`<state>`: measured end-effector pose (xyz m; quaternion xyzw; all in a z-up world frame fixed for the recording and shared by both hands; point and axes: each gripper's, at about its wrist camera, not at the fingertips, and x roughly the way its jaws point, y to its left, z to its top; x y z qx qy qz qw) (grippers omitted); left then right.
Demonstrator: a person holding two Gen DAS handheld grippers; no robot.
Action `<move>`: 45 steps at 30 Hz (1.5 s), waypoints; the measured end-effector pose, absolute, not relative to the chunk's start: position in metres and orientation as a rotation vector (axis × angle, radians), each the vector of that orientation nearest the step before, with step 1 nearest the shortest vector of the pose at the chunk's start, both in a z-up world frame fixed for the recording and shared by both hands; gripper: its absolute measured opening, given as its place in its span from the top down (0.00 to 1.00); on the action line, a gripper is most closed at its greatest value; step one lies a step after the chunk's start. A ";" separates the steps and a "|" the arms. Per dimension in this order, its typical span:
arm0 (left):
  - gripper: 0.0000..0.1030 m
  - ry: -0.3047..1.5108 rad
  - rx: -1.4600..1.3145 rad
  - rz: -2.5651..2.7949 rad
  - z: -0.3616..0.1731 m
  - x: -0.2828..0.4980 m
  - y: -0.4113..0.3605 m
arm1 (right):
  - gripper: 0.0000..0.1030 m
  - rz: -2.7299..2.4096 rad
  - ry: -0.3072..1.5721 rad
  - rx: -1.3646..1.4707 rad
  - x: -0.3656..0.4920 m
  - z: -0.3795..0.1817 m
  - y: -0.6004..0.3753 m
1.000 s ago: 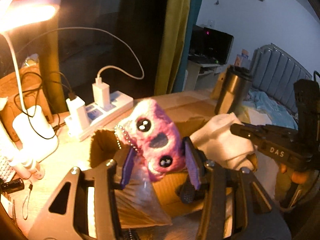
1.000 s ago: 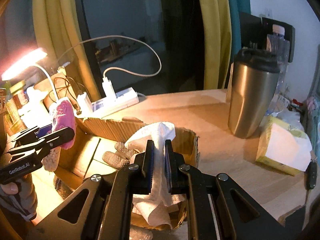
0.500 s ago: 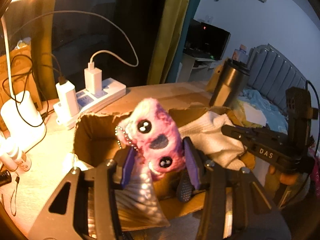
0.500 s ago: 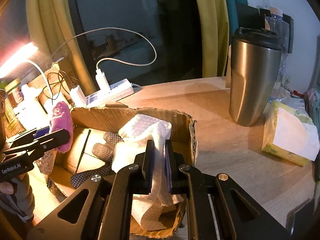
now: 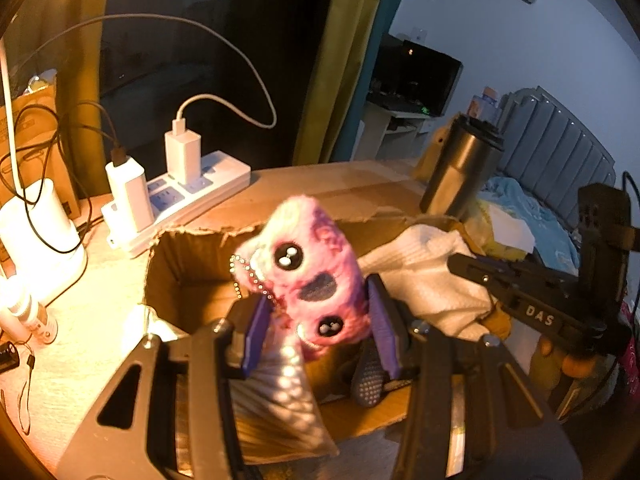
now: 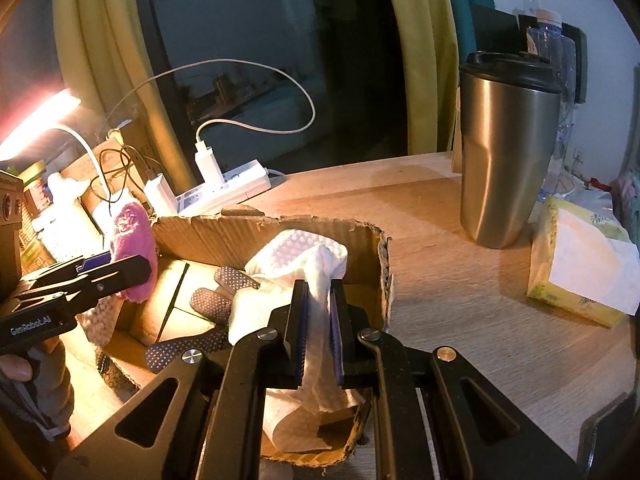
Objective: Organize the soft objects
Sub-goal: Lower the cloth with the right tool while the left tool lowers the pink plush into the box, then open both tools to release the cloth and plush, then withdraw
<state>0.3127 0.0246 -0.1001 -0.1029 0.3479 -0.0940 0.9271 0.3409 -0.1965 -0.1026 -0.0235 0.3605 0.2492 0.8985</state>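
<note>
At center frame, the left hand-held gripper is clamped on a pink plush toy above the cardboard box; the right hand-held gripper pinches a white cloth over the box's lower right corner.

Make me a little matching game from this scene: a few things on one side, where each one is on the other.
Things:
1. pink plush toy
2. white cloth
3. steel tumbler
4. dotted glove

Places:
A. lying inside the cardboard box
B. pinched in the right claw
C. standing on the wooden table beside the box
D. gripped in the left claw

Pairs: 1-D, 2-B, 3-C, 4-A
</note>
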 end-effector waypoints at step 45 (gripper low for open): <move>0.24 0.650 -0.230 -0.135 -0.072 0.259 0.064 | 0.60 0.441 0.695 -0.078 0.304 -0.068 -0.193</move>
